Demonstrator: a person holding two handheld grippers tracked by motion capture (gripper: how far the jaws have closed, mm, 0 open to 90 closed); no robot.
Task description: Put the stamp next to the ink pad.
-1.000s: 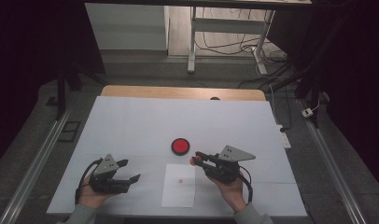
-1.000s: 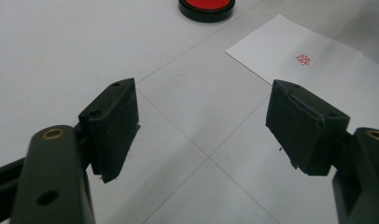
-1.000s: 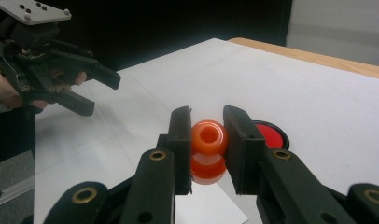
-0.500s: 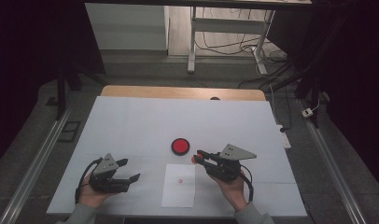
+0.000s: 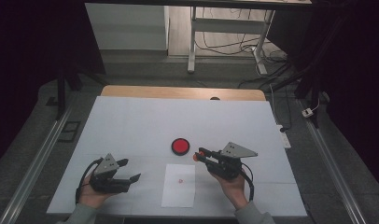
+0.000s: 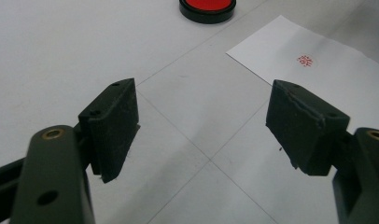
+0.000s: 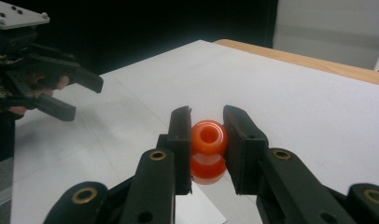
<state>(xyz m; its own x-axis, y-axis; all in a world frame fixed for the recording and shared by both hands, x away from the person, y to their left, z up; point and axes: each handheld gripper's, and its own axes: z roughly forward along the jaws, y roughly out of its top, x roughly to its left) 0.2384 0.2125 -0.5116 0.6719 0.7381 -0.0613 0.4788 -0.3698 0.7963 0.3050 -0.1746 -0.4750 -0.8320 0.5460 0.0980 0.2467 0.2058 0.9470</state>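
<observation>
My right gripper (image 5: 198, 154) (image 7: 208, 125) is shut on a small orange stamp (image 5: 196, 157) (image 7: 208, 140), which it holds level just above the table, right of a round red ink pad (image 5: 180, 146) (image 6: 207, 5). A white sheet of paper (image 5: 179, 191) (image 6: 327, 79) lies in front of the pad and bears one small red stamped mark (image 5: 180, 180) (image 6: 307, 60). My left gripper (image 5: 131, 169) (image 6: 204, 126) rests low at the table's front left. It is open, its jaws point toward the paper, and nothing is between them.
The white table top (image 5: 141, 121) ends in a wooden strip (image 5: 178, 92) at the far edge. Dark floor and metal rails (image 5: 36, 163) flank the table. My left gripper (image 7: 80, 95) also appears at the upper left of the right gripper view.
</observation>
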